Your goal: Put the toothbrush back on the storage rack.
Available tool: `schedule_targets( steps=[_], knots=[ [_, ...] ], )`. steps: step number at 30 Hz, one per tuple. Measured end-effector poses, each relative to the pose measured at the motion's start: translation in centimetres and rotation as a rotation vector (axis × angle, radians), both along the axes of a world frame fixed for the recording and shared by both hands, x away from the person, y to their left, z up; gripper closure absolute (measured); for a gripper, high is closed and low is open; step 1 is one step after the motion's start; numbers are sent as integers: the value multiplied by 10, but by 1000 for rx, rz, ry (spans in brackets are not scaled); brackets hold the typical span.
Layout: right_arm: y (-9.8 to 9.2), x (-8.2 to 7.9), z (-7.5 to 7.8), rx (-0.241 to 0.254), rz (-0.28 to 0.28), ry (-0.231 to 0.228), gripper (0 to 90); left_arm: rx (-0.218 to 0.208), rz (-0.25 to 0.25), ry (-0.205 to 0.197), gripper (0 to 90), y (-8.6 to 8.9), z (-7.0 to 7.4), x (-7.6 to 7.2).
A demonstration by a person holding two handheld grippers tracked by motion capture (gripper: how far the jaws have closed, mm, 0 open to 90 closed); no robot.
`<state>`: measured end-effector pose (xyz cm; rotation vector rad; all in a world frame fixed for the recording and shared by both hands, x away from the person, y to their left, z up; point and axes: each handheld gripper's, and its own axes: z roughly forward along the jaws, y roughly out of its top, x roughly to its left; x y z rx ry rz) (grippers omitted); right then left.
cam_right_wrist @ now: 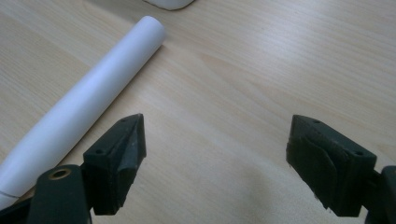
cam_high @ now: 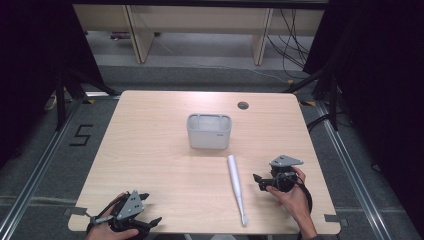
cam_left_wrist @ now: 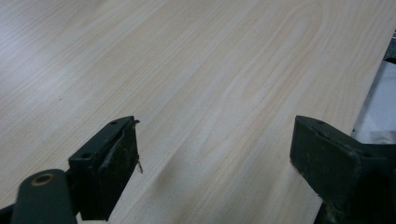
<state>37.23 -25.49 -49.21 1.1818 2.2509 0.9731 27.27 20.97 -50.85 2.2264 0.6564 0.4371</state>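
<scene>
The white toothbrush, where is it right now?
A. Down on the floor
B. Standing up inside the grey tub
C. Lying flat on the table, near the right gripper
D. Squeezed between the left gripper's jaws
C: the white toothbrush lies flat on the wooden table, in front of the grey tub and just beside the right gripper, whose jaws stand open with nothing between them.
</scene>
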Motion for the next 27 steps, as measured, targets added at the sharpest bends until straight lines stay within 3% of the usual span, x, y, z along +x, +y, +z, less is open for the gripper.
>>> schedule_targets(
  steps=[10,11,12,14,18,21,22,25,27],
  knots=[
    [4,1,5,22,-4,-14,208,5,-1,1,147,0,0,0],
    [6,1,5,21,3,-35,218,5,-4,3,147,0,0,1],
    [9,0,8,51,-1,-22,236,6,-4,3,147,0,0,1],
    [11,2,8,51,15,-32,250,21,-2,9,148,1,1,1],
    [13,2,8,60,12,-22,284,6,-1,1,147,0,0,0],
    [15,4,10,64,43,-25,335,29,-7,12,147,1,1,1],
    [17,1,11,84,20,-1,338,23,-4,8,147,1,1,1],
    [23,4,14,91,62,-25,388,-7,4,12,147,-1,-1,0],
    [25,3,15,88,58,-24,405,0,6,13,147,-1,0,0]
  ],
)
